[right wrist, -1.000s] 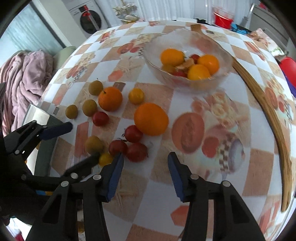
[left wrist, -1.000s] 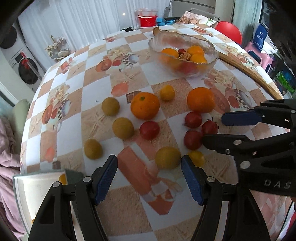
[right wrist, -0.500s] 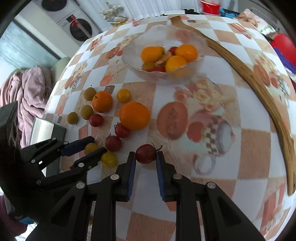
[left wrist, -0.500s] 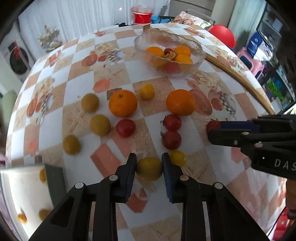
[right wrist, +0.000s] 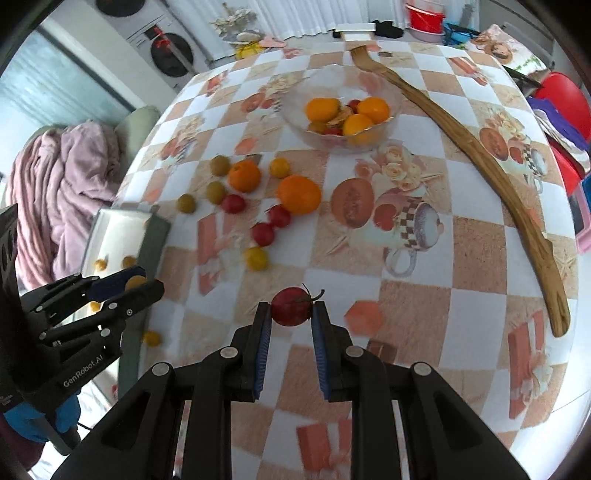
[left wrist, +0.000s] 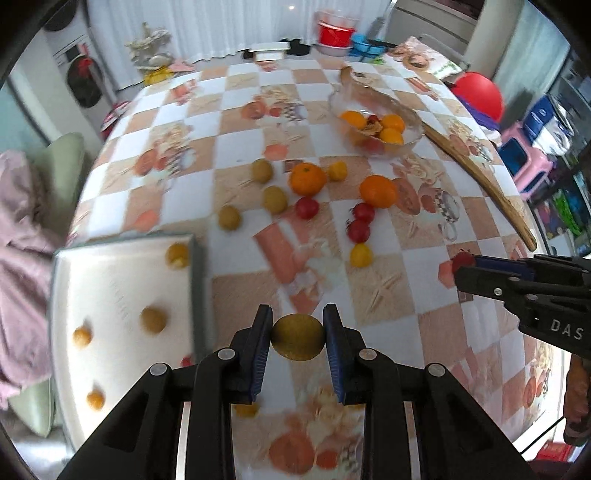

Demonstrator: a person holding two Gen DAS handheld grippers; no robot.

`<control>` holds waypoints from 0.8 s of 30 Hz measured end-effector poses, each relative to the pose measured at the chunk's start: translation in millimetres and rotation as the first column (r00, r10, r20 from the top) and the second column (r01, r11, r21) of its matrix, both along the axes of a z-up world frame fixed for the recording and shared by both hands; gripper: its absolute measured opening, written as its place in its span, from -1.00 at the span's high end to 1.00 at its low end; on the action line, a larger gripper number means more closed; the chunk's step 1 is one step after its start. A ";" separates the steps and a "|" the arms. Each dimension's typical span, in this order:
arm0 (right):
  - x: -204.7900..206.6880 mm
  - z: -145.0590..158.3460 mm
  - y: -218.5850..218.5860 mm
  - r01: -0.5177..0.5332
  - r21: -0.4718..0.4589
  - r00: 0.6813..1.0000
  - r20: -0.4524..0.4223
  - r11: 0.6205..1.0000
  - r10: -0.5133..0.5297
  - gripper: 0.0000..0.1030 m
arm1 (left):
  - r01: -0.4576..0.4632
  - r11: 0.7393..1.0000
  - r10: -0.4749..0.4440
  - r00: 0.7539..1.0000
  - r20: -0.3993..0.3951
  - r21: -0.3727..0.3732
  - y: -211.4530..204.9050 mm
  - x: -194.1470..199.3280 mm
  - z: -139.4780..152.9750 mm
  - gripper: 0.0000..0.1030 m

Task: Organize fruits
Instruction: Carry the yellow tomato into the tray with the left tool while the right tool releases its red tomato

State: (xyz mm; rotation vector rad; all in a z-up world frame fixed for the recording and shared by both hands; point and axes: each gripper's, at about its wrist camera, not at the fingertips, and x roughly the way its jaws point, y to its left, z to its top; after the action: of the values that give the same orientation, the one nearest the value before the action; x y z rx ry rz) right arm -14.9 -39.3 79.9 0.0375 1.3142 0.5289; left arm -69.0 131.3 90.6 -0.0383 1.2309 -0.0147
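Lifted since earlier: yellow-green fruit (left wrist: 297, 336) clamped in left gripper (left wrist: 297, 341), red tomato (right wrist: 291, 306) clamped in right gripper (right wrist: 291, 314), near table's (right wrist: 480, 258) front edge; likely sorting by kind.

we see bright, soft daylight from the white curtains (left wrist: 207, 26) at the top of both frames, heavy fisheye bending and dark corners, motion blur smearing the lower surface (left wrist: 388, 280).

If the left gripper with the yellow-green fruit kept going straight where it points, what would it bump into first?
Probably the checkered tablecloth, just right of the white tray. The left gripper points steeply down, shut on the yellow-green fruit; depth is hard to judge.
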 end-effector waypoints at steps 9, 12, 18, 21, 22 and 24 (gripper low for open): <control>-38.4 37.6 38.0 -0.031 -0.013 0.999 0.014 0.999 0.031 0.53 | -0.054 0.998 0.054 0.998 -0.044 -0.006 40.7 -40.1 16.0 0.42; -48.2 44.9 56.6 -0.019 -0.015 1.000 0.013 1.000 0.019 0.53 | -0.033 0.999 0.033 0.999 -0.040 -0.008 58.7 -52.8 22.3 0.42; -62.3 51.0 95.6 -0.022 -0.018 1.000 0.000 1.000 0.022 0.53 | -0.076 0.997 0.076 0.996 -0.037 -0.013 109.1 -77.8 27.5 0.42; -68.6 51.1 118.3 -0.053 -0.025 0.999 -0.009 0.998 0.053 0.53 | -0.119 0.993 0.119 0.992 -0.047 -0.005 138.0 -92.6 25.6 0.42; -71.3 50.4 127.7 -0.067 -0.026 0.998 -0.013 0.997 0.067 0.53 | -0.134 0.991 0.134 0.990 -0.054 -0.002 148.3 -98.5 23.7 0.42; -76.2 47.6 142.1 -0.088 -0.025 0.996 -0.023 0.996 0.088 0.53 | -0.154 0.988 0.154 0.986 -0.069 0.009 165.5 -108.8 17.7 0.42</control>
State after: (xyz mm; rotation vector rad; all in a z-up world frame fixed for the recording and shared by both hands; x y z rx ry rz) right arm -91.1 102.8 127.5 -0.0365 1.3489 0.5877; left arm -177.9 296.8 108.3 -0.1320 1.2950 0.1243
